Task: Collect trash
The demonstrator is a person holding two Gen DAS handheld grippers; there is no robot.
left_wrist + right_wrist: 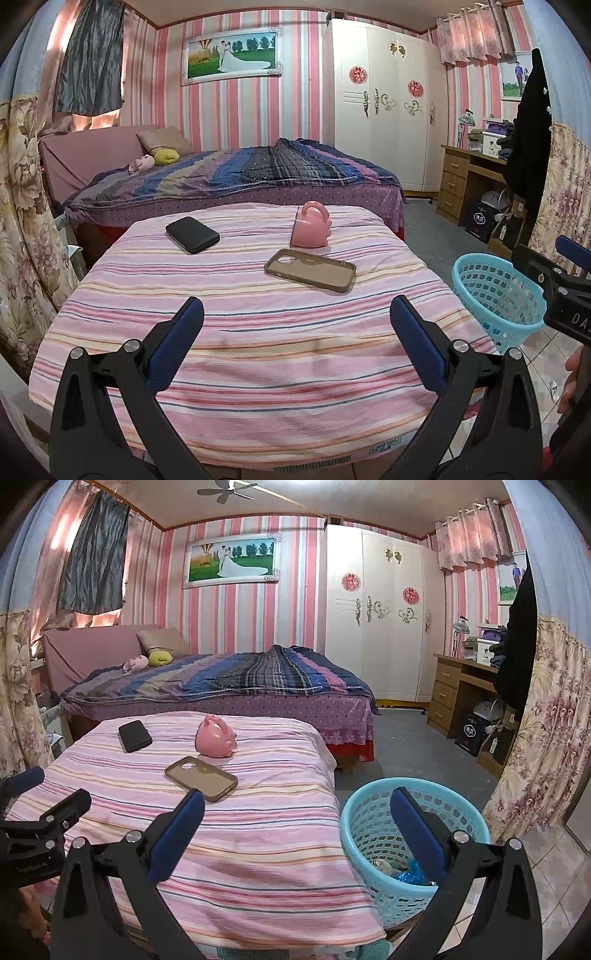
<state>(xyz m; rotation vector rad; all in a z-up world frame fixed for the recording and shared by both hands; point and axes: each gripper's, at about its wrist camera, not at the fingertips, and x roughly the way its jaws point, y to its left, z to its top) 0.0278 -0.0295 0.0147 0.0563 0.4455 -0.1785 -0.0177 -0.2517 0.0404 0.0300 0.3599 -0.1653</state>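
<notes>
A light blue plastic basket (373,823) stands on the floor at the right of the striped table (236,842); crumpled bits of trash (404,873), some blue, lie in its bottom. In the left wrist view the basket (491,291) shows past the table's right edge. My left gripper (295,317) hangs open over the near part of the table (258,350), nothing between its fingers. My right gripper (297,808) is open and empty, straddling the table's right edge, its right finger (417,834) in front of the basket.
On the table lie a black wallet (192,234), a brown phone case (310,269) and a tipped pink pig-shaped cup (310,225). Behind stand a bed (236,177), a white wardrobe (384,110) and a wooden desk (465,177). Floral curtains hang at both sides.
</notes>
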